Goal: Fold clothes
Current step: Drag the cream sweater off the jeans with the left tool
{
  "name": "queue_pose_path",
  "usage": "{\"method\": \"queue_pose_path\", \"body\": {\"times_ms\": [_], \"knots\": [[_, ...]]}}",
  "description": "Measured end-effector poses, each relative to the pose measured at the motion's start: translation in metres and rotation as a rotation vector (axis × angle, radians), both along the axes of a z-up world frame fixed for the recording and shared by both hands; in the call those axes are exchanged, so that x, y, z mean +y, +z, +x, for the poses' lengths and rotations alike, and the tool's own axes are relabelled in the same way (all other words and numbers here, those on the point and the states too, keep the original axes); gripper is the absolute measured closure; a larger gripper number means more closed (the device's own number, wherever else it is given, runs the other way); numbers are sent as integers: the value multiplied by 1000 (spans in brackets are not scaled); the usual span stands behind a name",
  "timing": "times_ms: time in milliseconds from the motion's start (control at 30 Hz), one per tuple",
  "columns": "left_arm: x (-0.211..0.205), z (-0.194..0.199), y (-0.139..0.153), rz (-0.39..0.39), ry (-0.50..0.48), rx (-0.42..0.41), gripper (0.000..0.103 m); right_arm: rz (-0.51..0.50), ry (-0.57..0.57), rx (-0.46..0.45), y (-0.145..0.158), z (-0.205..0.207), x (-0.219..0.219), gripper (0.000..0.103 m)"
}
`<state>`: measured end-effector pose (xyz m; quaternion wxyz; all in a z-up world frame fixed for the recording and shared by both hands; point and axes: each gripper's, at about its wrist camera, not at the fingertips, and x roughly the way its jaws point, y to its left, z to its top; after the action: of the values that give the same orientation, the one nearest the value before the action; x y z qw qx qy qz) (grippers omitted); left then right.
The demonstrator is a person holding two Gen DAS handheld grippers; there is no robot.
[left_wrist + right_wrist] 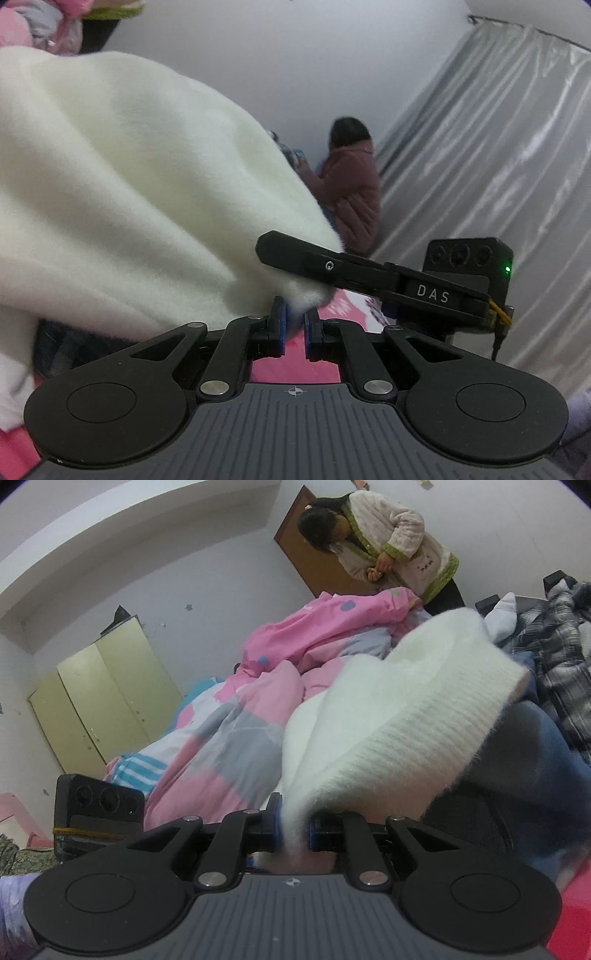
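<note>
Left gripper (294, 325) pinched shut on fuzzy cream sweater (122, 206) corner; right gripper (294, 825) clamped on its ribbed hem (424, 738). Sweater hangs raised between both, above pink bedding (236, 738). Advice: keep edge taut, corners level, lower evenly for clean fold.

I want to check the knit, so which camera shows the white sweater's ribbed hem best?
The right wrist view: the sweater rises from the right hand-held gripper with its ribbed hem sharp and facing the lens. The left wrist view shows only smooth, blurry fabric, no ribbing.
</note>
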<state>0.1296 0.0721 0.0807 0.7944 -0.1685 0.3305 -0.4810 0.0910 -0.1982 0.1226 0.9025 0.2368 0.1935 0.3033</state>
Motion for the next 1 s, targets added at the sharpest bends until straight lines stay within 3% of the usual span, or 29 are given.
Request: {"method": "queue_pose_path", "body": {"times_ms": [300,533,667,800,1000], "knots": [[-39,-25,-2,24,-163,46,97,-63,26,29,1,-56,-17,88],[-72,-47,-10,-10,-262,128,97,-50,14,90,-1,-101,-29,88],[-66,-71,-18,-36,-321,177,97,-2,1,140,-2,-131,-40,88],[-78,-95,-18,-15,-398,168,96,-36,-26,147,2,-167,-42,87],[-91,-120,-40,36,-465,213,96,-21,-93,269,-20,-207,-48,87]]}}
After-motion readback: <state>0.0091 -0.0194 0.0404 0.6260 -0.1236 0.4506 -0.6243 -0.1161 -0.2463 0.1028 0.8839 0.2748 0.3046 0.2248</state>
